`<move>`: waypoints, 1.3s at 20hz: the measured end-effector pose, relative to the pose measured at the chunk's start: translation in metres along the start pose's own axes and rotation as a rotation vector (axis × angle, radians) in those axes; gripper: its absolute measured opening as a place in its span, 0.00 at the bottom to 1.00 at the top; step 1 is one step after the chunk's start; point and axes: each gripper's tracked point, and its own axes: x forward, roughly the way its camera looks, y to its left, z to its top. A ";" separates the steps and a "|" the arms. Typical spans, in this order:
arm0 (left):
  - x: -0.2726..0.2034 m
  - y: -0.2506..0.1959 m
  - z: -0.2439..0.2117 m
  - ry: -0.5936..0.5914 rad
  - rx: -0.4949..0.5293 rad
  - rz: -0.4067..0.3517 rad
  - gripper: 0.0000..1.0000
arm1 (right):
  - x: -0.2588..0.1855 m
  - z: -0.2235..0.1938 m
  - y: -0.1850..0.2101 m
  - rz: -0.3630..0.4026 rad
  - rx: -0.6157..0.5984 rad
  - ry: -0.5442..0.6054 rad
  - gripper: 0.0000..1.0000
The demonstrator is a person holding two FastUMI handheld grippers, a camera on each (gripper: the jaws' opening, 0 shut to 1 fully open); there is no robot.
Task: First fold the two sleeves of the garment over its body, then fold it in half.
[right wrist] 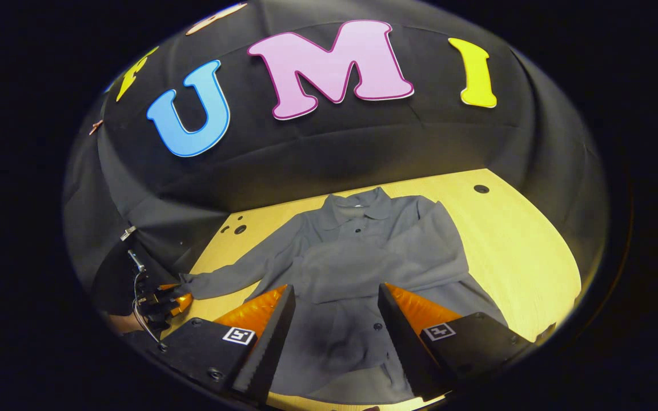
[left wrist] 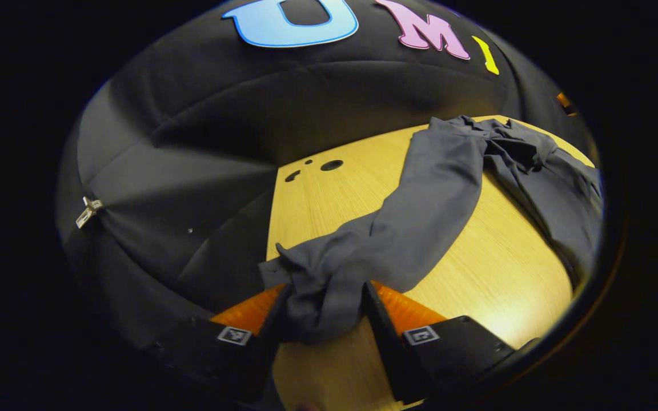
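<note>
A grey collared shirt [right wrist: 363, 240] lies buttons-up on the wooden table [right wrist: 523, 251], collar toward the wall. One sleeve [right wrist: 374, 271] is folded across its chest. The other sleeve [right wrist: 232, 277] stretches out sideways toward the table's edge. In the left gripper view that sleeve [left wrist: 420, 211] runs from the shoulder to my left gripper [left wrist: 328, 288], whose fingers are shut on the bunched cuff [left wrist: 317, 308]. The right gripper view shows the left gripper [right wrist: 169, 299] at the cuff end. My right gripper [right wrist: 336, 288] hovers open over the shirt's lower body, with nothing between its fingers.
The table has small round holes near its back corners [left wrist: 332, 165] [right wrist: 481, 188]. Black cloth walls [right wrist: 334, 148] close in the back and sides. Bare wood shows to the right of the shirt [right wrist: 534, 285] and between sleeve and body [left wrist: 494, 257].
</note>
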 end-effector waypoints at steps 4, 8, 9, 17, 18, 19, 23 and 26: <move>0.000 -0.008 0.001 0.031 -0.087 -0.004 0.12 | -0.009 -0.005 -0.007 -0.005 0.023 -0.003 0.91; -0.019 -0.013 0.019 0.017 -0.243 0.015 0.07 | -0.020 0.001 -0.022 -0.017 0.042 -0.026 0.91; -0.026 -0.016 0.025 0.003 -0.250 0.018 0.07 | -0.022 0.004 -0.028 -0.021 0.050 -0.032 0.91; -0.085 -0.043 0.105 -0.083 -0.344 -0.017 0.06 | -0.031 0.012 -0.065 -0.042 0.071 -0.067 0.90; -0.092 -0.048 0.119 -0.096 -0.360 -0.022 0.07 | -0.032 0.012 -0.070 -0.043 0.069 -0.069 0.90; -0.099 -0.055 0.134 -0.110 -0.379 -0.034 0.07 | -0.032 0.012 -0.075 -0.047 0.067 -0.075 0.90; -0.122 -0.083 0.183 -0.140 -0.435 -0.076 0.07 | -0.038 0.019 -0.090 -0.035 0.066 -0.114 0.91; -0.132 -0.105 0.214 -0.155 -0.439 -0.087 0.07 | -0.039 0.023 -0.105 -0.032 0.086 -0.133 0.91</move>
